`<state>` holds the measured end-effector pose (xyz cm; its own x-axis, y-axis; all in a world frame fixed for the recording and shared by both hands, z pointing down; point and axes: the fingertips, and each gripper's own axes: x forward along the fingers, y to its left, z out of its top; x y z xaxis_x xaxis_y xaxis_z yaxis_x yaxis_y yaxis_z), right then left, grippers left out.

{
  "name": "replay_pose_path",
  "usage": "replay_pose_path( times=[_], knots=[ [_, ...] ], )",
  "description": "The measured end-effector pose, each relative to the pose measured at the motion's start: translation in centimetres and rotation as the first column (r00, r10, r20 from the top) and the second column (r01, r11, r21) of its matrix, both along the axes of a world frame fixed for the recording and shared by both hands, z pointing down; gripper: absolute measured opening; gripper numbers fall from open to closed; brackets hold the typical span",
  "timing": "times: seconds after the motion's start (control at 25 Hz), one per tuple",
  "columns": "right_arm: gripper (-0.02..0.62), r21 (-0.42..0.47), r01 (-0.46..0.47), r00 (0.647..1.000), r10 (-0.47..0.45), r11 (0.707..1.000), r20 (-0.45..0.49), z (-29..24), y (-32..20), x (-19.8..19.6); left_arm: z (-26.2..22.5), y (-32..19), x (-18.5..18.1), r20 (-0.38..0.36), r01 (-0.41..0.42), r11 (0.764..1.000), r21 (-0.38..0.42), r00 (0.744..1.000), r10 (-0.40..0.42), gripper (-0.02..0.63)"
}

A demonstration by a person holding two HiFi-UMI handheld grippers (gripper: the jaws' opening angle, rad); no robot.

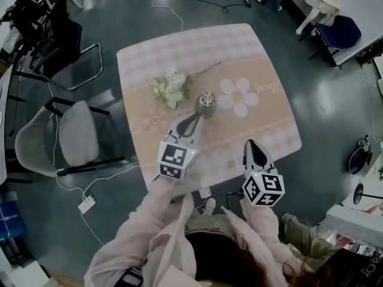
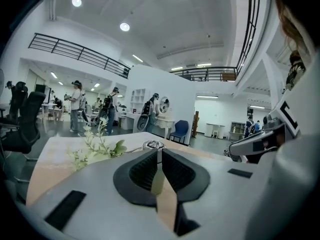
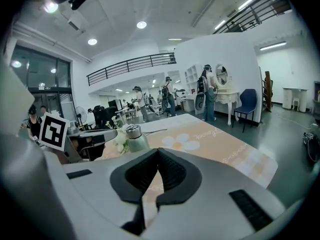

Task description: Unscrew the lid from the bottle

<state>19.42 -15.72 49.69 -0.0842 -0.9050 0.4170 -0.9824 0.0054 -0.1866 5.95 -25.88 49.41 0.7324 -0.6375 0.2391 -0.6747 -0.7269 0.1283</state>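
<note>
A small pale-green bottle (image 1: 206, 104) with a silver lid (image 1: 207, 98) stands upright near the middle of the table. My left gripper (image 1: 197, 115) is shut and empty, its tips just short of the bottle on the near-left side. In the left gripper view the silver lid (image 2: 153, 145) shows right behind the closed jaws. My right gripper (image 1: 254, 142) is shut and empty, nearer the table's front right, well apart from the bottle. The right gripper view has the bottle (image 3: 135, 140) to the left, beyond its closed jaws.
A sprig of white flowers (image 1: 171, 88) lies left of the bottle, its stem running past it. The square table (image 1: 152, 52) wears a cloth with a printed daisy (image 1: 238, 95). Chairs (image 1: 57, 133) stand to the left; cables cross the floor.
</note>
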Motion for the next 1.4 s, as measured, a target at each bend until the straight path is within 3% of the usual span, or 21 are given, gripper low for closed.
replay_pose_path(
  times=[0.12,0.16,0.24,0.36,0.52,0.96,1.4],
  knots=[
    [0.014,-0.01,-0.011,1.0,0.011,1.0,-0.007,0.4,-0.1,0.4,0.7,-0.5,0.2,0.009,-0.011,1.0,0.001,1.0,0.011,0.032],
    [0.014,-0.013,-0.013,1.0,0.013,1.0,-0.01,0.5,-0.1,0.4,1.1,-0.6,0.3,0.016,-0.014,1.0,-0.003,1.0,0.014,0.057],
    [0.014,-0.019,-0.014,1.0,0.013,1.0,-0.014,0.7,-0.2,0.4,2.0,-0.8,0.5,0.019,-0.021,0.999,-0.03,1.0,0.021,0.203],
    [0.014,-0.032,-0.013,1.0,0.013,0.999,-0.016,1.0,-0.3,0.4,3.4,-1.2,1.0,0.02,-0.028,0.997,-0.073,0.999,0.029,0.28],
    [0.014,-0.053,-0.014,1.0,0.013,0.999,-0.021,1.7,-0.4,0.5,5.0,-1.8,1.9,0.059,-0.044,0.998,-0.043,0.997,0.046,0.351],
    [0.014,-0.112,-0.029,0.999,0.025,0.993,-0.031,3.5,-0.5,1.1,7.7,-3.9,3.2,0.039,-0.028,1.0,-0.006,0.999,0.028,0.38],
    [0.014,-0.13,-0.029,0.999,0.024,0.991,-0.042,4.2,-1.3,1.5,8.7,-5.2,4.9,0.08,-0.071,0.997,0.031,0.994,0.068,0.38]
  ],
)
